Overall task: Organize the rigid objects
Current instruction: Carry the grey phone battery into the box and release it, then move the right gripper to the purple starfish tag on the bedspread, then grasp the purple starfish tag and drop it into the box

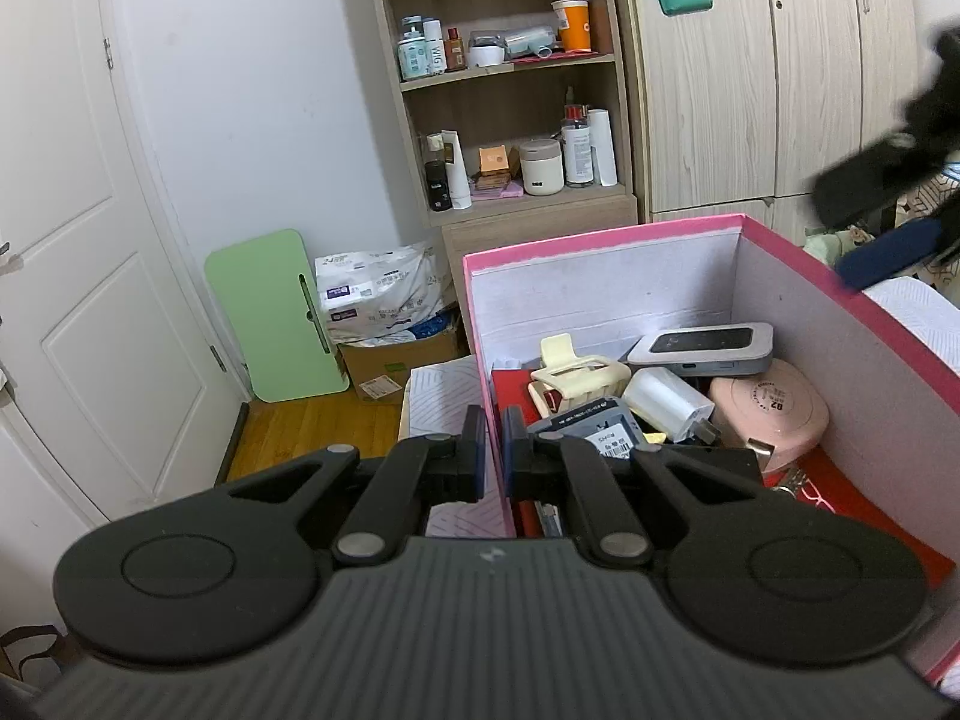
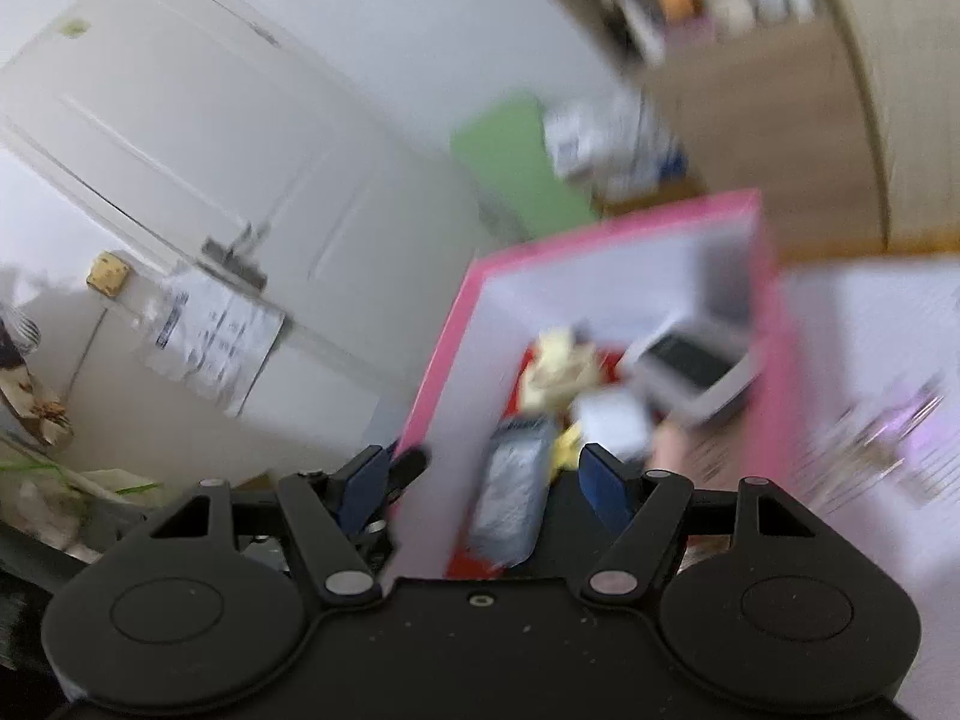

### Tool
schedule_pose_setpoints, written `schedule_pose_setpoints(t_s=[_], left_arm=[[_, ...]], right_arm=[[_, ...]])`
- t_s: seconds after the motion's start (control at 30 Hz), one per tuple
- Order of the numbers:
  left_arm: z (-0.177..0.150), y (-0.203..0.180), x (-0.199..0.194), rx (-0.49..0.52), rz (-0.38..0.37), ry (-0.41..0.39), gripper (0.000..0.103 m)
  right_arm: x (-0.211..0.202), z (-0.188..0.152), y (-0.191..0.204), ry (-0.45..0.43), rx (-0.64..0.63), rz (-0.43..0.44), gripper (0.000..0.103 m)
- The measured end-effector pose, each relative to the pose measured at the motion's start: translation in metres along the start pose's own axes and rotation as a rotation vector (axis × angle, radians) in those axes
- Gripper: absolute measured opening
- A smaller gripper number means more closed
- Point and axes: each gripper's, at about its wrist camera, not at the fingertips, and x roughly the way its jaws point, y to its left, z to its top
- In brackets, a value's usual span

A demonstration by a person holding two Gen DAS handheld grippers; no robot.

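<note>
Left gripper (image 1: 493,450): pinching pink box (image 1: 600,235) wall, steadying. Right gripper (image 2: 480,480): spread, empty, above contents. Next: fetch another rigid item.

Right wrist view is smeared with motion blur, so the clutter inside the pink box (image 2: 606,234) reads as vague shapes, and the box's near end is hidden behind the right tool (image 2: 486,480).

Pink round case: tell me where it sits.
Left wrist view: the pink round case lies inside the pink box, near its right wall, below the grey device.
</note>
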Motion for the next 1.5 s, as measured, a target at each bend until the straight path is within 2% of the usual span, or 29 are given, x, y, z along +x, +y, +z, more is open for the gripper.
schedule_pose_setpoints(t_s=[0.1, 0.2, 0.27, 0.33, 0.43, 0.6, 0.77, 0.83, 0.9, 0.93, 0.97, 1.0, 1.1, 1.23, 1.33, 1.43, 1.5], left_arm=[[0.000, -0.001, 0.000, 0.002, 0.003, 0.000, 0.005], [0.000, -0.001, 0.000, 0.004, 0.005, 0.001, 0.005], [0.000, -0.001, 0.000, 0.004, 0.004, 0.001, 0.005], [0.000, -0.001, -0.001, 0.008, 0.007, 0.002, 0.005], [0.000, -0.002, 0.000, 0.013, 0.012, 0.003, 0.005], [0.000, -0.003, -0.001, 0.018, 0.014, 0.008, 0.005], [0.000, -0.003, -0.001, 0.020, 0.014, 0.012, 0.006], [0.000, -0.003, -0.001, 0.026, 0.016, 0.014, 0.006], [0.001, -0.003, -0.001, 0.031, 0.017, 0.016, 0.006], [0.001, -0.003, -0.001, 0.033, 0.018, 0.016, 0.006], [0.000, -0.004, -0.001, 0.035, 0.019, 0.017, 0.006], [0.000, -0.004, -0.002, 0.036, 0.020, 0.017, 0.006], [0.001, -0.003, -0.002, 0.031, 0.018, 0.017, 0.006], [0.001, -0.004, -0.001, 0.028, 0.016, 0.017, 0.006], [0.001, -0.004, -0.002, 0.026, 0.014, 0.017, 0.006], [0.001, -0.003, -0.001, 0.018, 0.013, 0.016, 0.006], [0.001, -0.002, -0.001, 0.019, 0.014, 0.018, 0.006]], right_arm=[[-0.021, -0.004, -0.022, -0.083, -0.018, -0.105, 0.076], [-0.028, -0.017, -0.038, -0.138, -0.115, -0.277, 0.076], [-0.024, -0.029, -0.048, -0.149, -0.201, -0.405, 0.076], [-0.022, -0.037, -0.063, -0.144, -0.234, -0.476, 0.076], [-0.015, -0.042, -0.086, -0.120, -0.201, -0.481, 0.076], [0.000, -0.041, -0.110, -0.104, -0.186, -0.443, 0.069], [0.016, -0.032, -0.128, -0.111, -0.201, -0.456, 0.049], [0.024, -0.030, -0.131, -0.101, -0.218, -0.488, 0.049], [0.033, -0.029, -0.133, -0.091, -0.231, -0.470, 0.049], [0.034, -0.030, -0.132, -0.103, -0.243, -0.470, 0.048], [0.037, -0.032, -0.130, -0.104, -0.268, -0.477, 0.040], [0.039, -0.033, -0.126, -0.099, -0.310, -0.498, 0.038], [0.031, -0.034, -0.121, -0.103, -0.286, -0.482, 0.038], [0.015, -0.038, -0.112, -0.154, -0.299, -0.509, 0.038], [0.000, -0.039, -0.098, -0.185, -0.304, -0.486, 0.038], [-0.018, -0.042, -0.072, -0.227, -0.353, -0.459, 0.038], [-0.030, -0.046, -0.046, -0.251, -0.430, -0.455, 0.038]])
